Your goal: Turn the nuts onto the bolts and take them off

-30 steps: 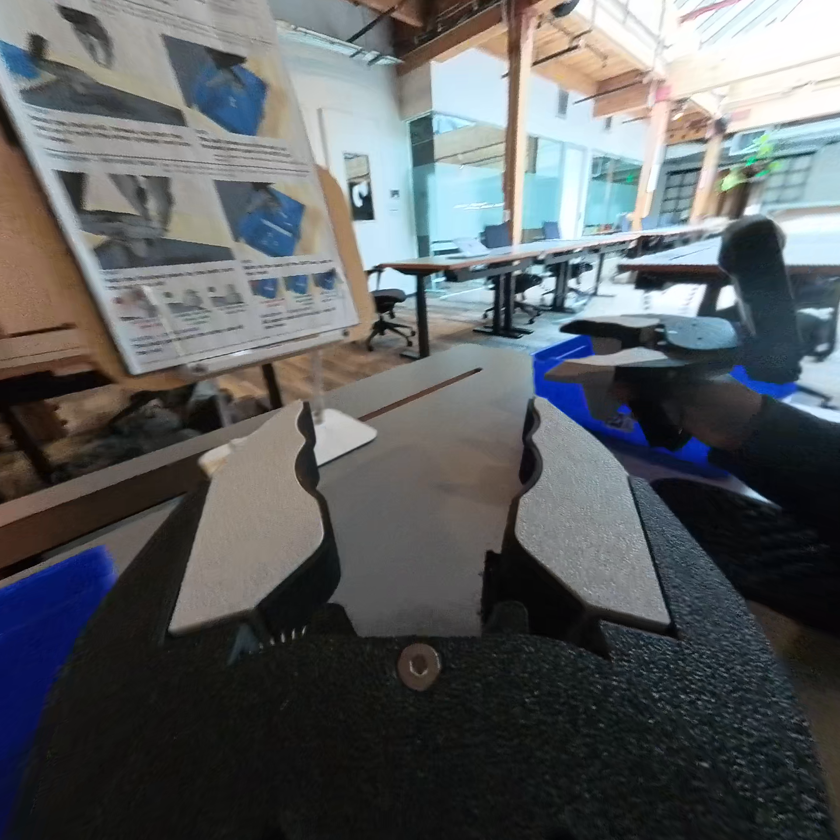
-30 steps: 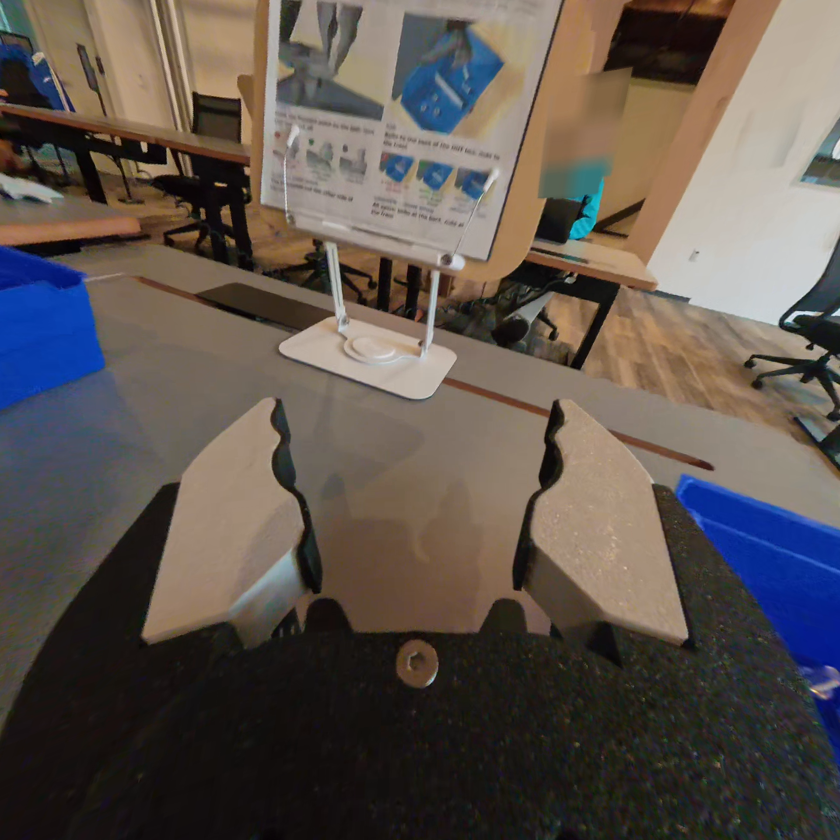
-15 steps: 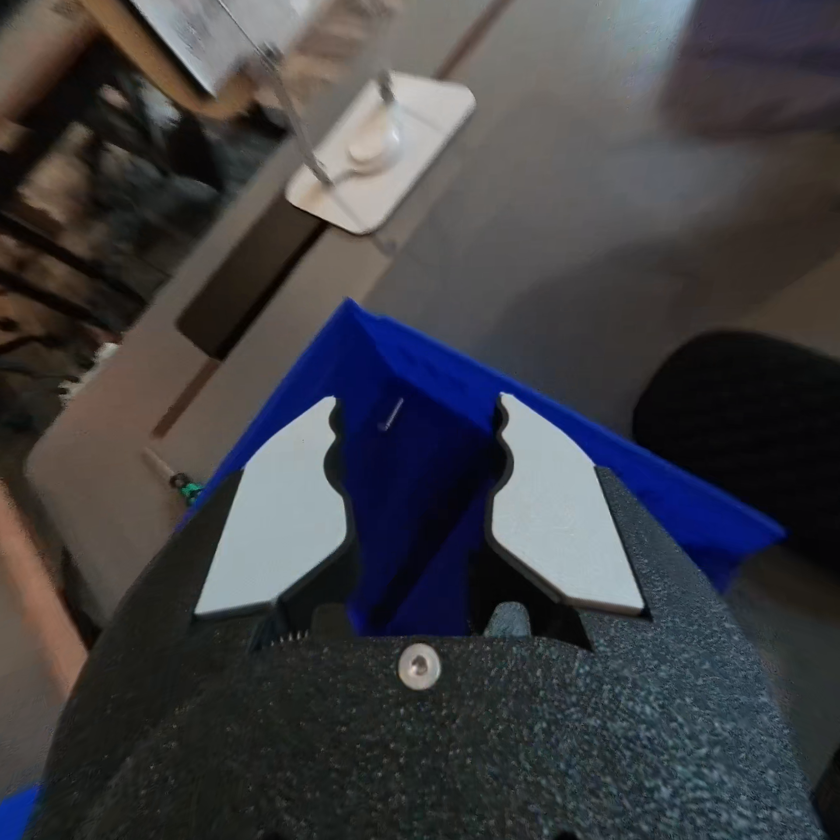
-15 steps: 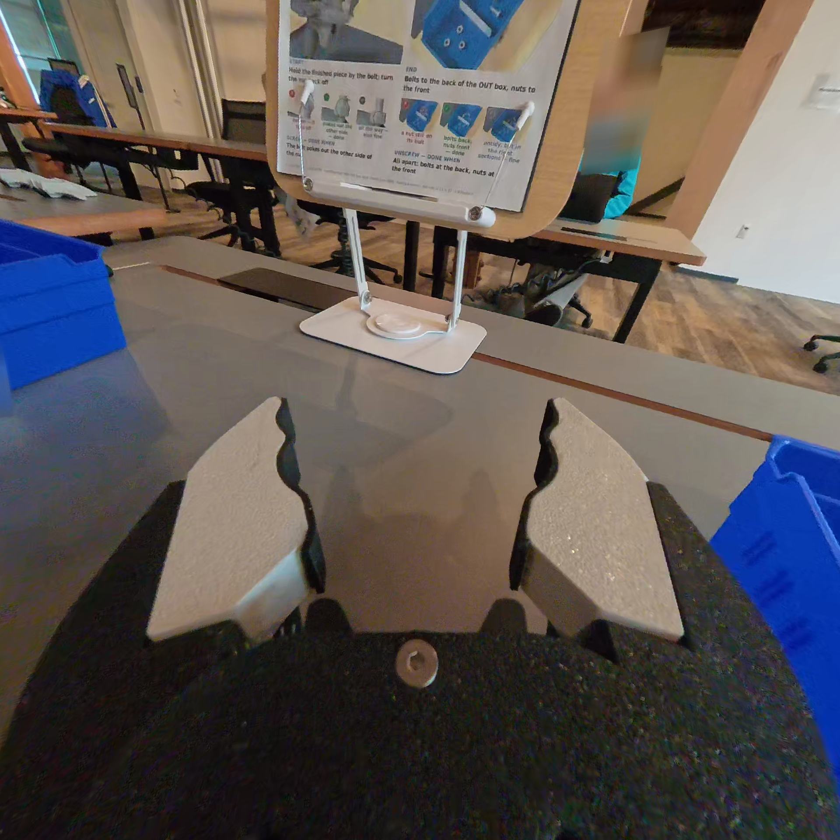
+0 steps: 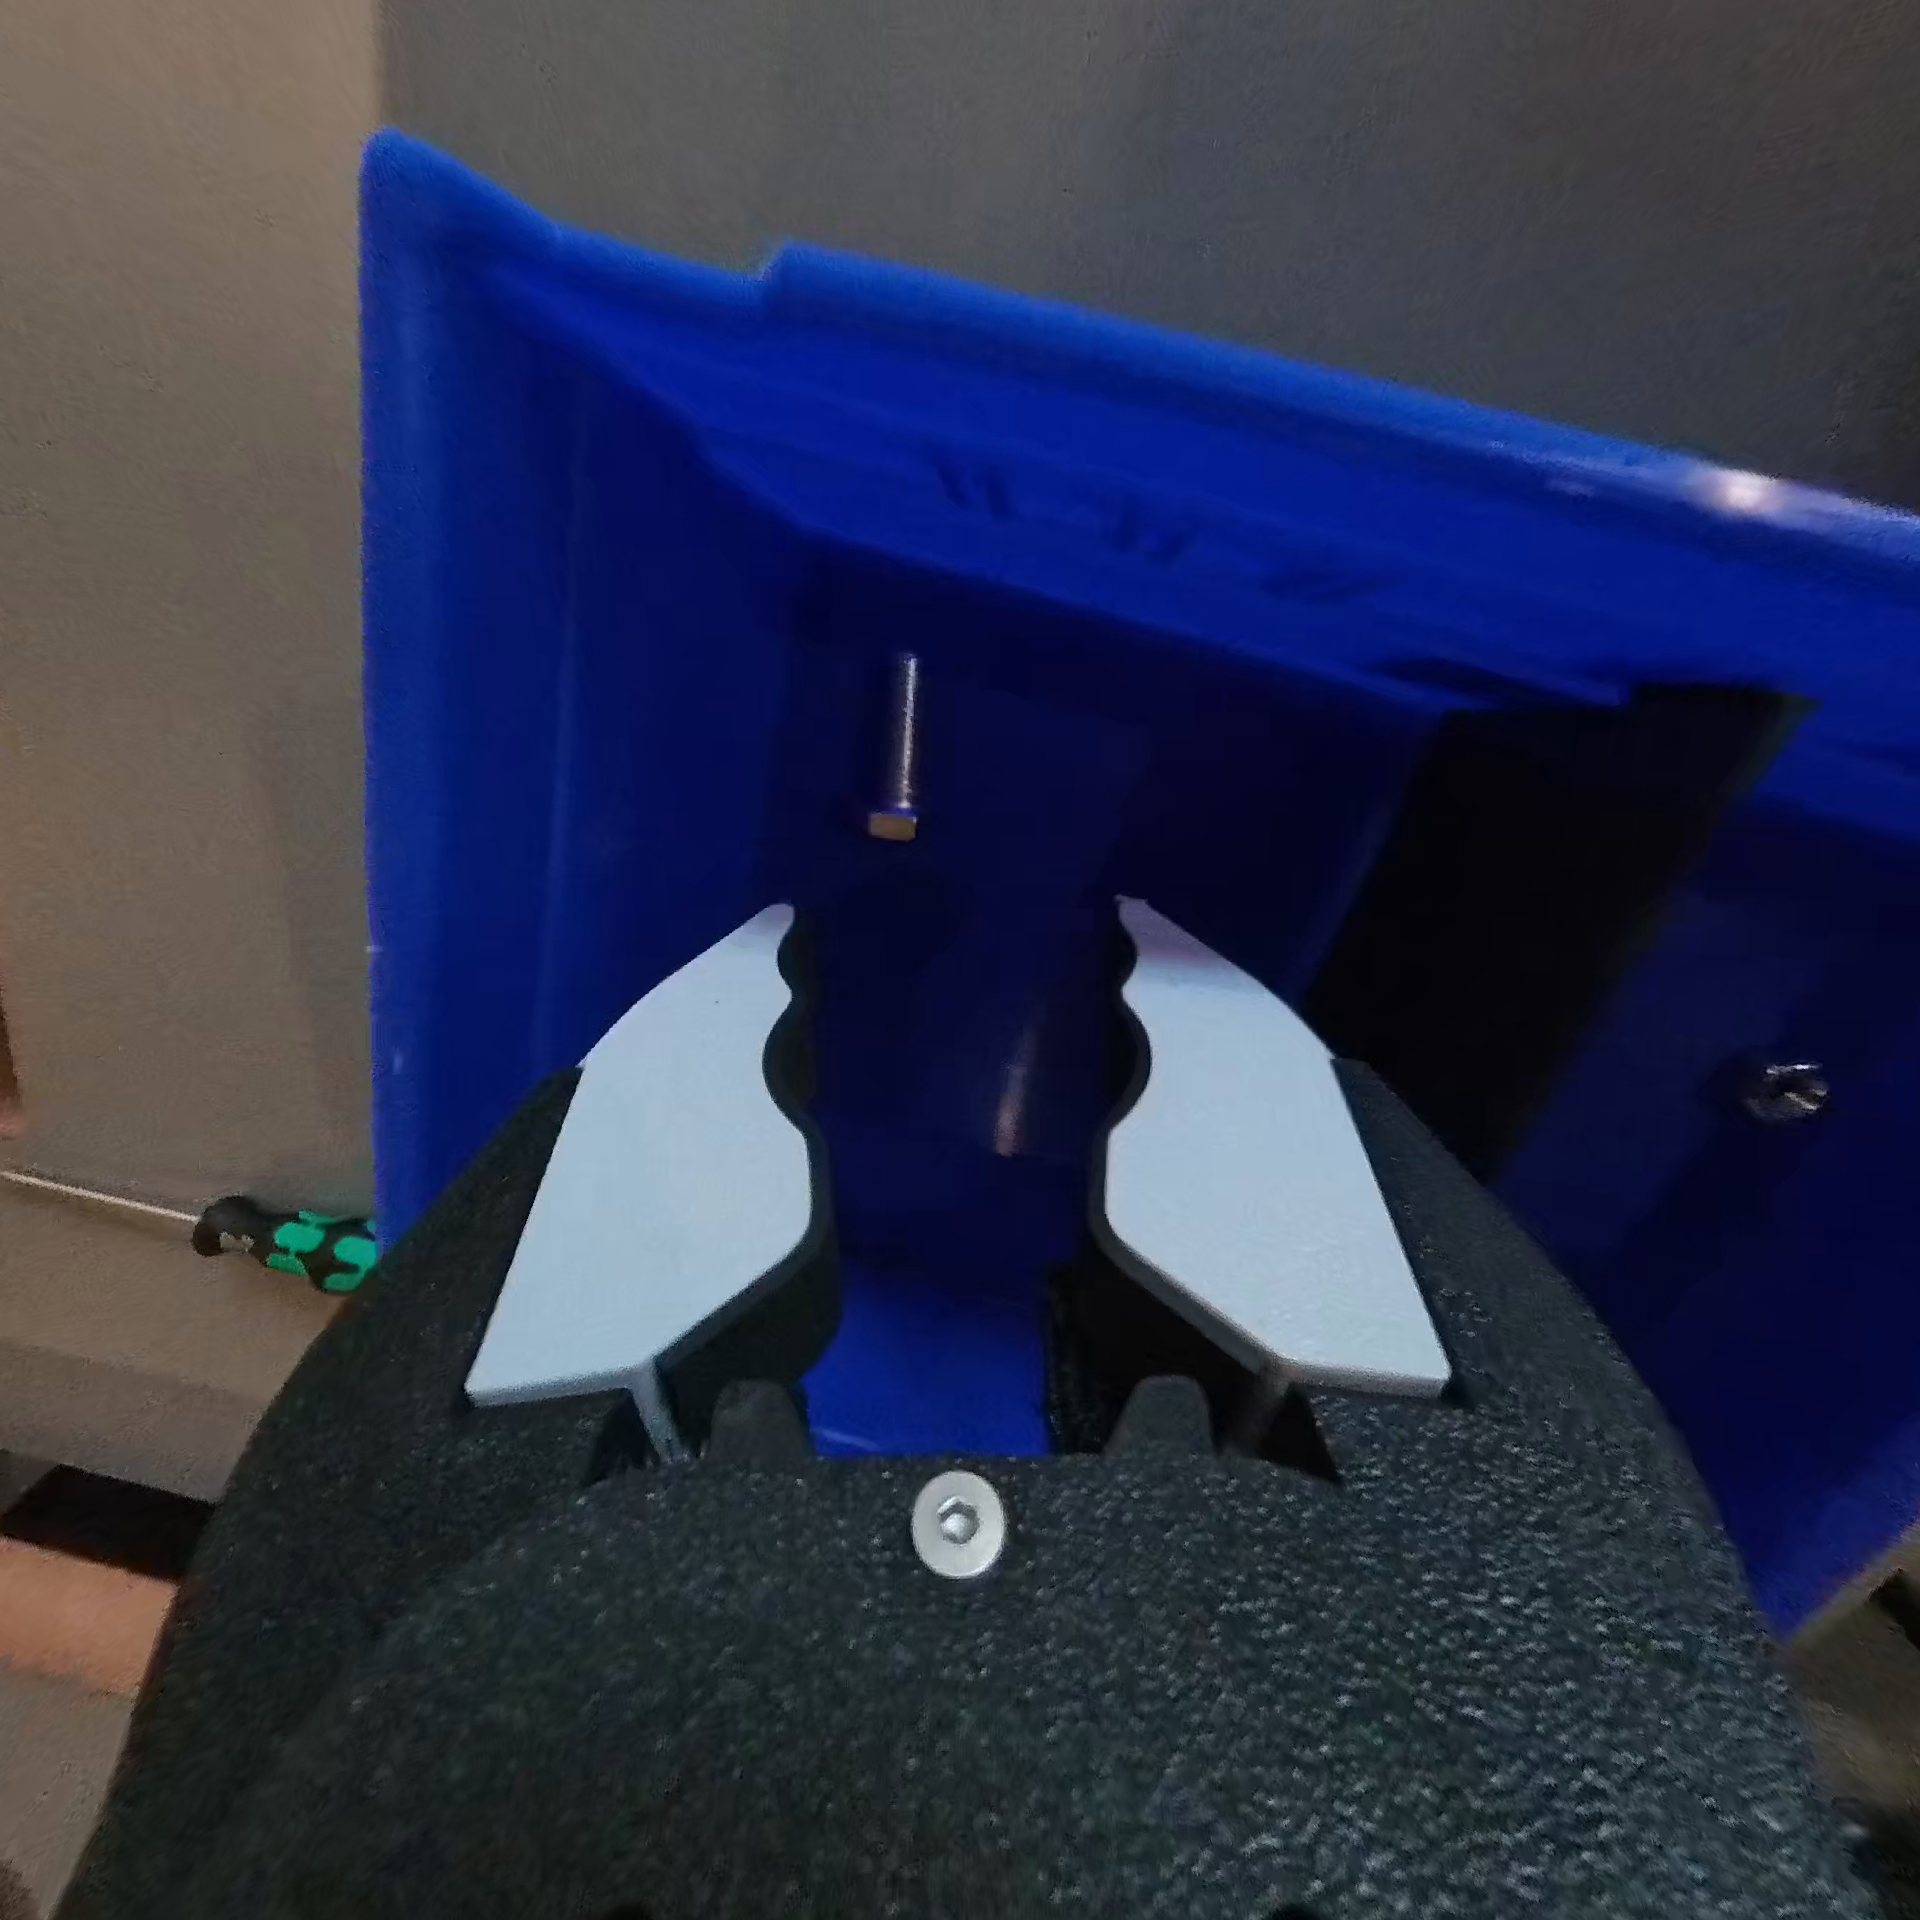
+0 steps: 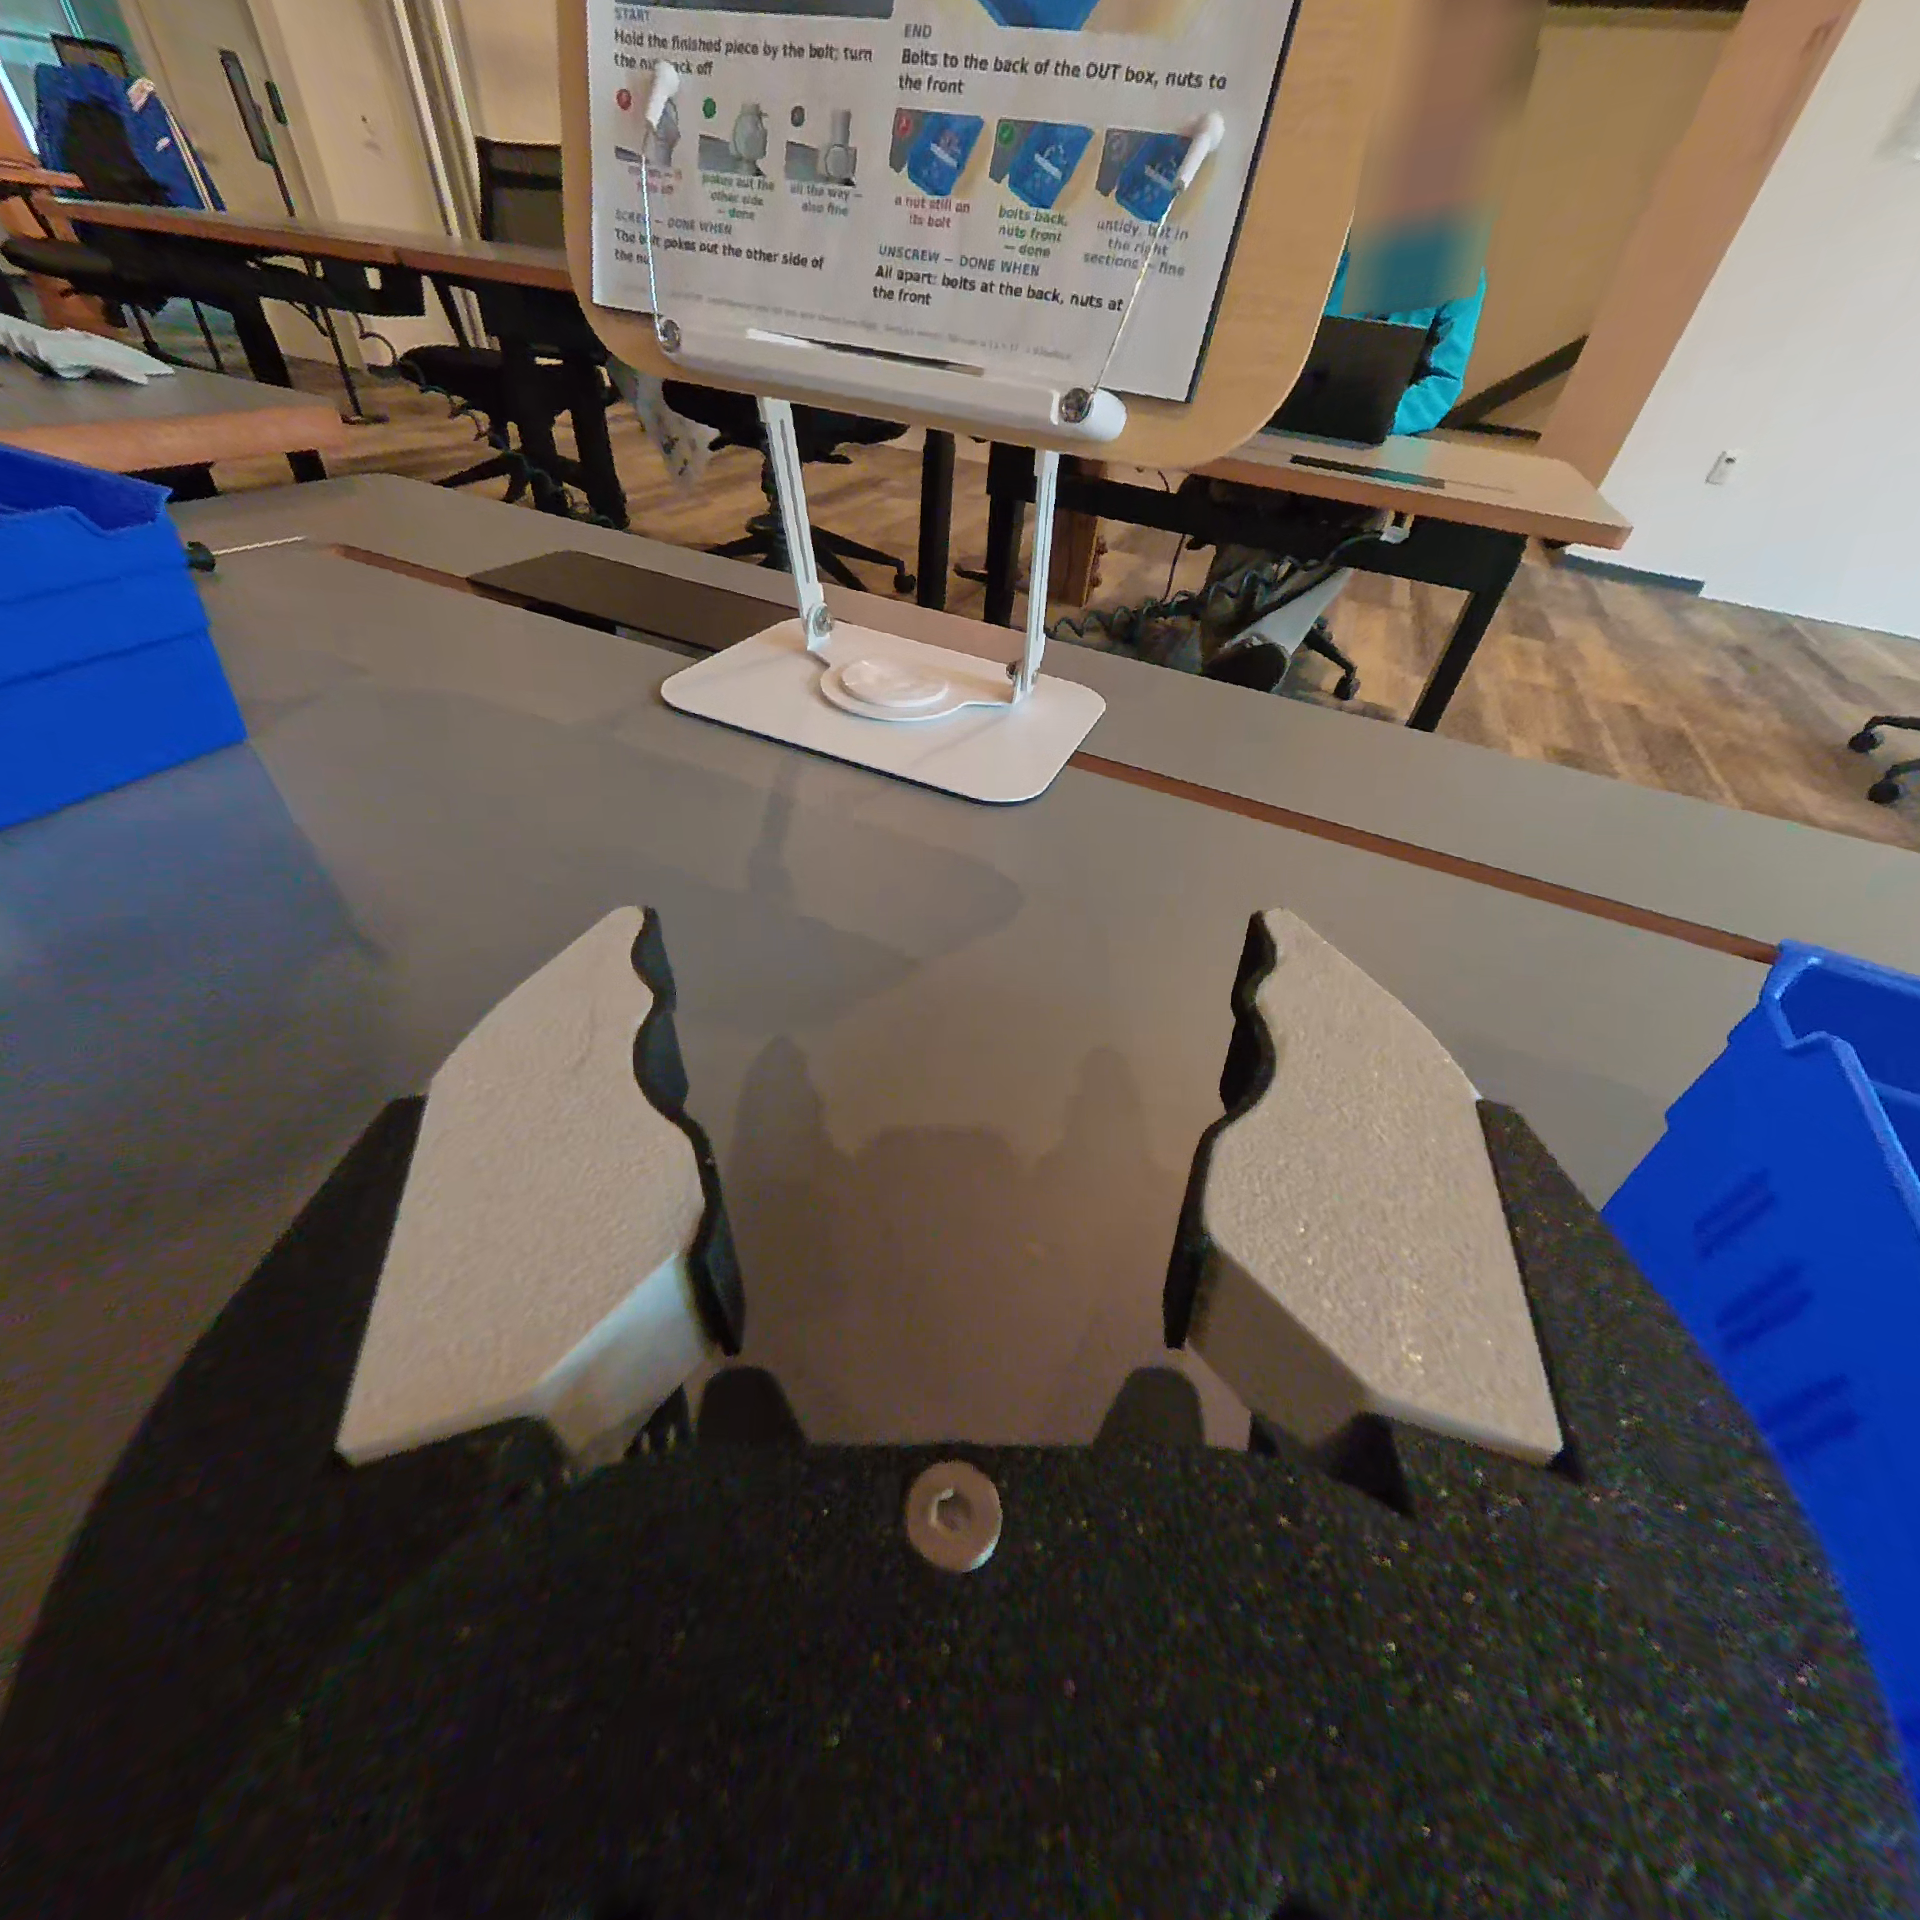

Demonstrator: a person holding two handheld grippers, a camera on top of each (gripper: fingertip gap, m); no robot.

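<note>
Bolt [image 5: 896, 750]: left wrist view. It lies loose on the floor of the blue bin [image 5: 582, 644], near the bin's far left corner, shank pointing to the far wall and head toward the camera.
Second bolt [image 5: 1023, 1091]: blurred shape on the bin floor, seen between the fingers; it is probably another bolt, but I cannot tell for certain.
Nut [image 5: 1783, 1088]: small metal piece in the right part of the bin, beyond a dark divider [image 5: 1507, 894], well apart from the bolts.
Left gripper [image 5: 956, 935]: poised over the bin, fingers apart and holding nothing; the first bolt is just beyond the tip of the left finger [image 5: 665, 1153].
Screwdriver [image 5: 291, 1247]: green-and-black handle on the counter [image 5: 177, 623], just outside the bin's left wall.
Step in hand: judged to be the pick-up of a bolt.
Method: line the gap up across the shank, not along it. Close on the shank near the head so the threaded end stays free for the nut.
Risk: the bin's left wall is close and could block the left finger.
Right gripper [image 6: 951, 956]: right wrist view. Fingers wide apart and empty, above bare counter.
Surroundings: a white stand [image 6: 883, 707] carrying an instruction sheet sits toward the far edge, with a blue bin at each side edge.
Advice: keep this gripper clear until the bolt is held.
</note>
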